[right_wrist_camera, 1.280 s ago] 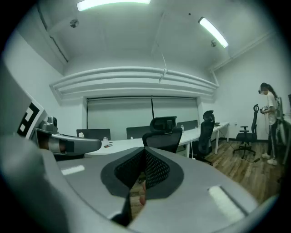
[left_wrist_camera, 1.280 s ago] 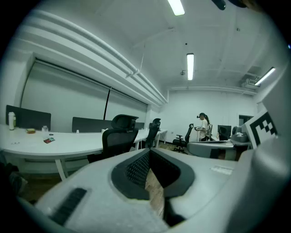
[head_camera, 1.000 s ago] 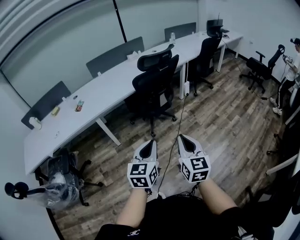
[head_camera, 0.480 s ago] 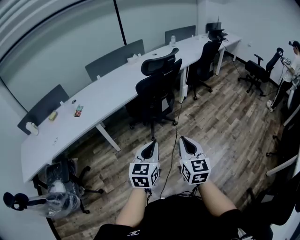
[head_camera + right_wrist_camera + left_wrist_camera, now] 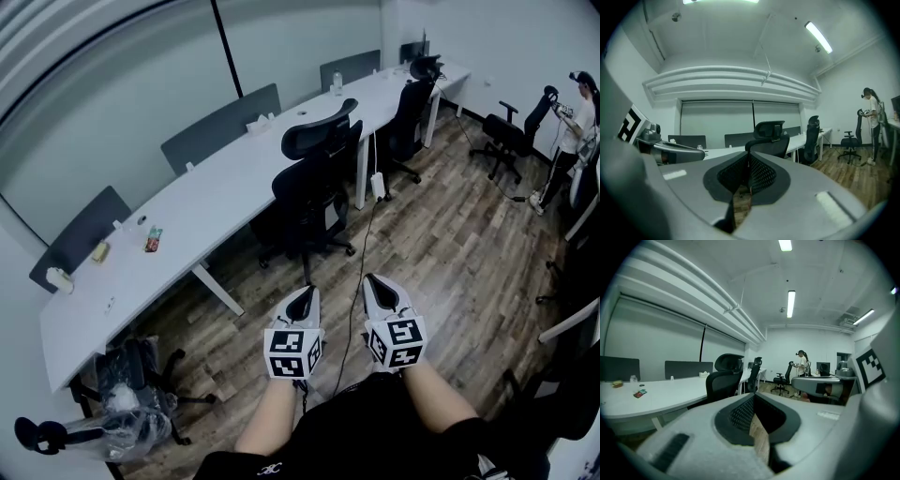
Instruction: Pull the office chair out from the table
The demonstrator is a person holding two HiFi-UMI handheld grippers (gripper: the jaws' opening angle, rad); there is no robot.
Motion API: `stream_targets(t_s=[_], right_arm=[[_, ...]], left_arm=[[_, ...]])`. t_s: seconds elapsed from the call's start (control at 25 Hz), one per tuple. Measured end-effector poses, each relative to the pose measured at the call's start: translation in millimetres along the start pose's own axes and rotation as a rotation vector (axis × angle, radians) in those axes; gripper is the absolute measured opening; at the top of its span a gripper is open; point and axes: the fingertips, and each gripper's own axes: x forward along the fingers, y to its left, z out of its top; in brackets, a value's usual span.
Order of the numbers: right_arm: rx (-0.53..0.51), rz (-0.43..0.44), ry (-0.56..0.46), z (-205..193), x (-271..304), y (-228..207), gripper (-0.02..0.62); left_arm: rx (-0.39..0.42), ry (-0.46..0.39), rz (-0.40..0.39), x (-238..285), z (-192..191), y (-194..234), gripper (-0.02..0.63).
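Note:
A black office chair (image 5: 314, 183) with a headrest stands tucked against the long white table (image 5: 211, 192). Both grippers are held side by side over the wood floor, well short of the chair and pointing at it. My left gripper (image 5: 302, 294) is shut with nothing in it. My right gripper (image 5: 376, 282) holds nothing; its jaws are opening by a sliver, the pads still close together. The chair (image 5: 723, 380) shows beyond the left gripper (image 5: 752, 398) in the left gripper view, and the chair (image 5: 771, 138) shows past the right gripper (image 5: 749, 158) in the right gripper view.
A second black chair (image 5: 408, 112) sits farther along the table. A third chair (image 5: 511, 136) and a standing person (image 5: 574, 122) are at the far right. A cable (image 5: 359, 258) runs across the floor. A chair with a plastic bag (image 5: 122, 408) stands lower left.
Both grippers and the head camera have advanced a little toward the chair. The chair has stayed where it was against the table.

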Motion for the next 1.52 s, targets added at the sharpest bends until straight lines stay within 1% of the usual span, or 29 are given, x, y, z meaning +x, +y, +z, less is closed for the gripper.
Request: stream_targets(t_s=[0.16, 0.32, 0.52, 0.68, 0.76, 0.92, 1.04, 1.08, 1.12, 1.16, 1.2, 1.36, 1.44, 1.52], right_arm=[[0.008, -0.002, 0.002, 2, 25, -13, 0.020], [0.019, 0.011, 0.008, 1, 60, -38, 0.030], [0.020, 0.041, 0.004, 9, 122, -79, 0.035], [0.011, 0.064, 0.008, 22, 171, -114, 0.037], [0.002, 0.081, 0.013, 27, 195, -130, 0.044], [-0.023, 0.115, 0.013, 39, 239, -158, 0.056], [-0.057, 0.154, 0.028, 42, 270, -179, 0.066], [-0.081, 0.173, 0.037, 41, 281, -185, 0.066], [-0.116, 0.188, 0.048, 41, 292, -193, 0.078], [-0.161, 0.198, 0.057, 41, 304, -201, 0.086], [-0.211, 0.203, 0.065, 41, 316, -211, 0.089], [-0.398, 0.212, 0.088, 47, 365, -255, 0.094], [-0.465, 0.233, 0.101, 51, 390, -274, 0.120], [-0.542, 0.268, 0.110, 54, 414, -288, 0.152]], left_arm=[[0.006, 0.010, 0.010, 21, 3, 13, 0.008], [0.013, 0.007, 0.037, 56, 9, 28, 0.008], [0.010, 0.015, 0.110, 120, 22, 58, 0.008], [0.022, 0.009, 0.156, 175, 46, 73, 0.008], [0.028, 0.002, 0.195, 199, 57, 82, 0.008], [0.033, 0.014, 0.265, 243, 72, 104, 0.008], [0.028, 0.032, 0.286, 274, 78, 117, 0.008], [0.035, 0.042, 0.286, 284, 78, 121, 0.022], [0.050, 0.055, 0.288, 293, 78, 126, 0.035], [0.074, 0.071, 0.294, 303, 78, 131, 0.062], [0.110, 0.091, 0.308, 311, 78, 137, 0.083], [0.312, 0.197, 0.407, 338, 74, 170, 0.175], [0.378, 0.233, 0.447, 348, 77, 187, 0.205], [0.431, 0.251, 0.475, 355, 82, 203, 0.232]])
